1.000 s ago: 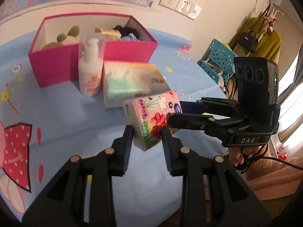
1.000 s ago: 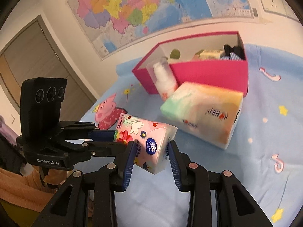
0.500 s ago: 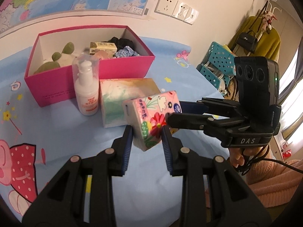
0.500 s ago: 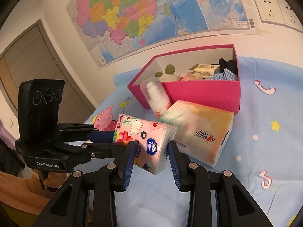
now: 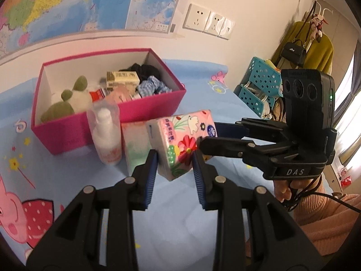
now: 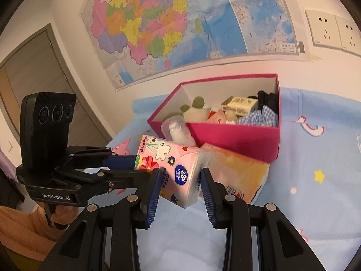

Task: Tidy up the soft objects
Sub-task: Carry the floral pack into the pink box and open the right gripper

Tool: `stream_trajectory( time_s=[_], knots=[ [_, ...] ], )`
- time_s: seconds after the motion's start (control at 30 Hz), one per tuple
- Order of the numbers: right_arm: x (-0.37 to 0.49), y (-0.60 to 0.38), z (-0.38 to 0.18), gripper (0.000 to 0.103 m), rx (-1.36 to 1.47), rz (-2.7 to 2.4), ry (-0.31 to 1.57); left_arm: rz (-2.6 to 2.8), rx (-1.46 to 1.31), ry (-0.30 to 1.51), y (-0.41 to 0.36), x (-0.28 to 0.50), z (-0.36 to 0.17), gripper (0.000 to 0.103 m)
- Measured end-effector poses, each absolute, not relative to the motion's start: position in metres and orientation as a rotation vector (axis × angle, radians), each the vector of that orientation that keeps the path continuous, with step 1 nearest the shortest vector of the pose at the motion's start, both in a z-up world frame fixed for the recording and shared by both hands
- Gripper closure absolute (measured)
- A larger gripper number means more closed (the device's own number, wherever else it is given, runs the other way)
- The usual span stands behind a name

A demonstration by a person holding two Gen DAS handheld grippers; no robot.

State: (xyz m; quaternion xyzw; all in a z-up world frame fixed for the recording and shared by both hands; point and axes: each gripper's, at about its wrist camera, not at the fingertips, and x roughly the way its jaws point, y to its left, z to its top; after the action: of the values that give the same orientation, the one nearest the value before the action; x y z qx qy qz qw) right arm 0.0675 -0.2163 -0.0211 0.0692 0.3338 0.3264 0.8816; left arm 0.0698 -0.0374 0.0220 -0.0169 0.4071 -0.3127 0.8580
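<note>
A pink floral tissue pack [image 5: 180, 142] [image 6: 171, 164] hangs in the air over the blue cartoon sheet, held from two sides. My left gripper [image 5: 174, 158] [image 6: 137, 168] is shut on one end of it. Across the other end, my right gripper [image 6: 181, 174] [image 5: 208, 134] is shut as well. Behind it stands the open pink box [image 5: 158, 103] [image 6: 237, 140], holding a plush toy [image 5: 72, 99], a small carton and some cloths. A larger pastel tissue pack [image 5: 135, 144] [image 6: 239, 174] lies in front of the box.
A white lotion bottle [image 5: 106, 135] [image 6: 178, 133] stands against the box's front. Teal baskets [image 5: 259, 85] and a coat rack with a yellow garment [image 5: 315, 45] are off the bed's right side. A wall map [image 6: 169, 22] hangs behind; a door [image 6: 33, 72] is at left.
Both grippers have risen with the floral pack between them and drawn closer to the pink box, whose inside now shows more. Neither grip has altered.
</note>
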Motion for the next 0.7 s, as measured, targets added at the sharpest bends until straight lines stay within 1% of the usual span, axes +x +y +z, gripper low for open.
stream_trajectory(
  time_s=[0.4, 0.7],
  knots=[
    [0.114, -0.216, 0.005, 0.067, 0.153, 0.676, 0.643, -0.633, -0.063, 0.830, -0.031, 0.122, 0.043, 0.070],
    [0.143, -0.207, 0.014, 0.067, 0.145, 0.679, 0.626, -0.591, -0.069, 0.822, -0.027, 0.153, 0.048, 0.070]
  ],
)
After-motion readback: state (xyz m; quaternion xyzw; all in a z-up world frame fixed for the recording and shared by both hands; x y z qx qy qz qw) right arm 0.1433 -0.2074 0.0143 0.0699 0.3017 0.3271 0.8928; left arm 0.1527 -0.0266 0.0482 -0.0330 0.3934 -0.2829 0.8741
